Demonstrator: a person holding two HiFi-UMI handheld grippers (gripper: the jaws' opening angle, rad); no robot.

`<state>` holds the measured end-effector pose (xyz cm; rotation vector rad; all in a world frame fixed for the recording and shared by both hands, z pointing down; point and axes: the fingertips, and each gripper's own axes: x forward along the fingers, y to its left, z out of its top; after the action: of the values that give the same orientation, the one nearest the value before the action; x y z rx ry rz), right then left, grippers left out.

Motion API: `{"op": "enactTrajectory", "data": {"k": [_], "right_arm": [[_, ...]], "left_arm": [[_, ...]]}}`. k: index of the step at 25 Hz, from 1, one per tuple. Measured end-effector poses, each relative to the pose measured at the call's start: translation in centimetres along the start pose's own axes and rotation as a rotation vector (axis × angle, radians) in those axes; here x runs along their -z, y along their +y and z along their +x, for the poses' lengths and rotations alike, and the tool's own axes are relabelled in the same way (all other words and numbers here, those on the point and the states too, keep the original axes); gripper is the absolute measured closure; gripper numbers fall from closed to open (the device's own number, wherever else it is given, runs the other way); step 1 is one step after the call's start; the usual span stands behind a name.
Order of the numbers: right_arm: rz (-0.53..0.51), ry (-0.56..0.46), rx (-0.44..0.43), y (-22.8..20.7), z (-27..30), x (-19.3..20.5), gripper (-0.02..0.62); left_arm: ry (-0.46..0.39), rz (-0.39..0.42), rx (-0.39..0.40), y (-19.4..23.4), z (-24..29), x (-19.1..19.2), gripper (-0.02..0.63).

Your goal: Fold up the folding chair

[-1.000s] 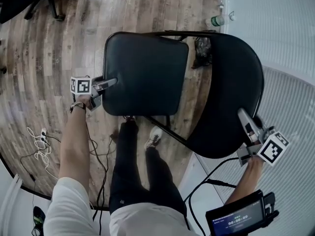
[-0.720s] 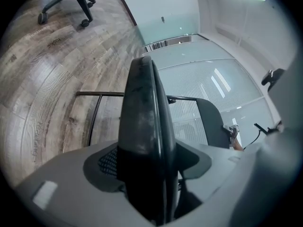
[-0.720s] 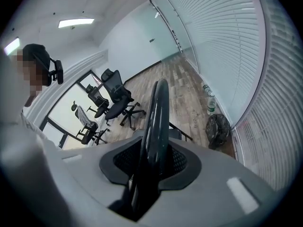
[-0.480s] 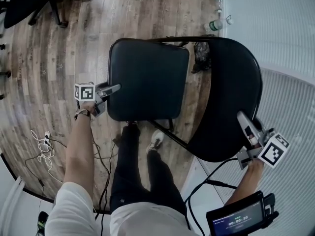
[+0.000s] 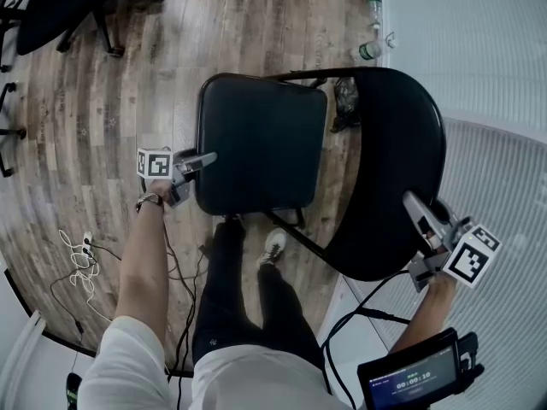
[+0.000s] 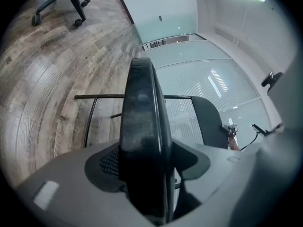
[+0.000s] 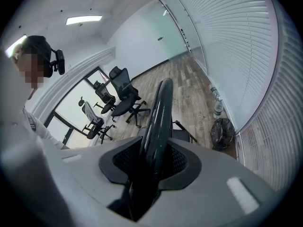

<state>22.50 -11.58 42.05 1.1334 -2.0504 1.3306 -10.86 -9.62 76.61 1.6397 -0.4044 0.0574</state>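
Under the head camera, folding chair (image 5: 342, 161) stands open on wooden floor (image 5: 128, 84), beside the person's legs. Seat (image 5: 261, 143) is about flat, backrest (image 5: 397, 161) to its right. Left claw (image 5: 205, 158) is at the seat's left edge, pointing across it. Right claw (image 5: 414, 205) is at the backrest's near rim, marker cube toward the person. Black frame tube (image 5: 299, 233) runs under the seat front. Office chair (image 5: 60, 7) top left, two bottles (image 5: 370, 49) and a black bag (image 5: 346, 96) behind the folding chair, white cables (image 5: 77, 259) on the floor at left.

Left gripper view: seat edge fills the gap between the jaws, both pads against it. The jaws stand wide and have just been closing onto it; the grip is on the seat. Thin frame bar (image 6: 99, 97) crosses behind, backrest beyond at right.

Right gripper view: thin backrest rim runs up between the jaws, pads on both faces, so the claw has hold of the backrest. The jaws are fairly narrow and have just opened a touch, rim between them. Office chairs, bag and bottles on the floor beyond, white blinds (image 7: 236, 41) on the right.
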Motion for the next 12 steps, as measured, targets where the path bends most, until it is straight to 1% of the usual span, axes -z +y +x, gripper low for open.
{"op": "enactTrajectory", "data": {"k": [4,12], "right_arm": [[0.002,-0.005,-0.003,0.0,-0.5,-0.1,0.502],[-0.022,-0.009,-0.021,0.3,-1.1,-0.1,0.497]], "left_arm": [[-0.002,0.006,0.013,-0.9,0.3,-0.1,0.347],[-0.033,0.019,0.076,-3.5,0.8,-0.1,0.347]]}}
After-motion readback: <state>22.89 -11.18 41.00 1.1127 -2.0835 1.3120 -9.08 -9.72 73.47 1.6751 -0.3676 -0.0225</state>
